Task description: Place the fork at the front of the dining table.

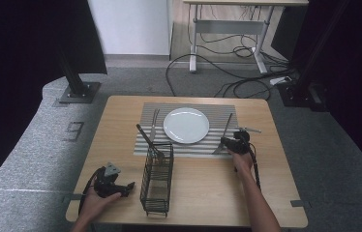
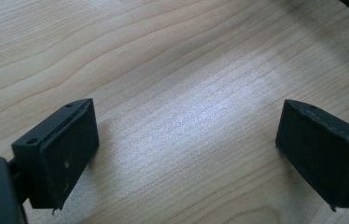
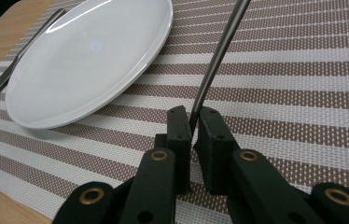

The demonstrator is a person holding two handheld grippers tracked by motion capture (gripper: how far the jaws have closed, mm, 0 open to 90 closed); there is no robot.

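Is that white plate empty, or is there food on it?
Empty. The white plate shows a bare, shiny surface on the striped placemat, with nothing lying on it.

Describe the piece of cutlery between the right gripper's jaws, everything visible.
The utensil is a slim, shiny metal piece, seemingly steel, with a long narrow handle. It lies on the striped placemat right of the white plate, apart from its rim. The right gripper has its jaws nearly together around the handle's near part. In the high view the near end looks wider, like a fork's head, but too small to be sure.
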